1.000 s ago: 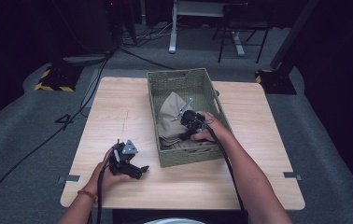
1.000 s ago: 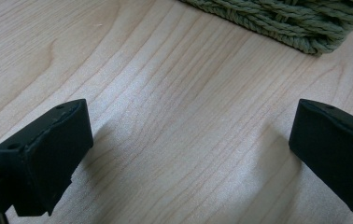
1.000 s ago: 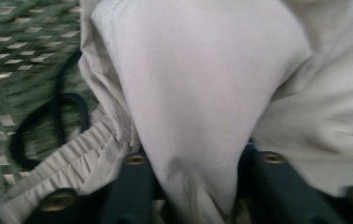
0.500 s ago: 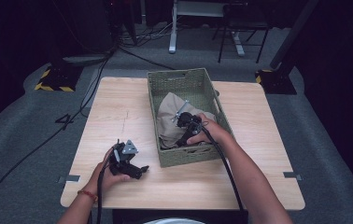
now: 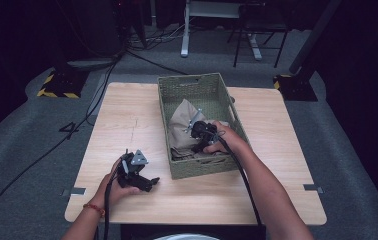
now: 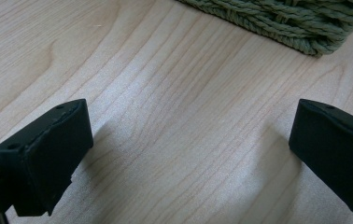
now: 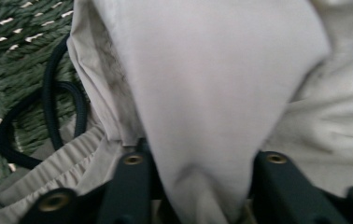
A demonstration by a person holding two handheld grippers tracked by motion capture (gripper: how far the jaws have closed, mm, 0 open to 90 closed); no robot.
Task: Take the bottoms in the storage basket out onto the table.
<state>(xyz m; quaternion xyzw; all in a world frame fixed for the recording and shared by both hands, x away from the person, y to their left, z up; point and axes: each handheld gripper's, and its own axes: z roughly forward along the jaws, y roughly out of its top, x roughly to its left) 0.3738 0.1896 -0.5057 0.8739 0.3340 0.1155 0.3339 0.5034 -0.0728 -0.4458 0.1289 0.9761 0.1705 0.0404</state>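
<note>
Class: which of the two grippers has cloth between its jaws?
The right gripper, inside the green basket, pinching beige cloth; the left gripper stands open over bare table.

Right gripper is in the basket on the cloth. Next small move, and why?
Probably lift straight up. The right gripper has just been closing, and a fold of the beige cloth is bunched between its jaws, with the rest lying in the green basket. The left gripper rests open on the table.

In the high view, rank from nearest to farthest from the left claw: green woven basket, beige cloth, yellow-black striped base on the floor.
From the left claw:
1. Green woven basket, just right of it on the table.
2. Beige cloth, inside the basket.
3. Yellow-black striped base, on the floor beyond the table's far left corner.
</note>
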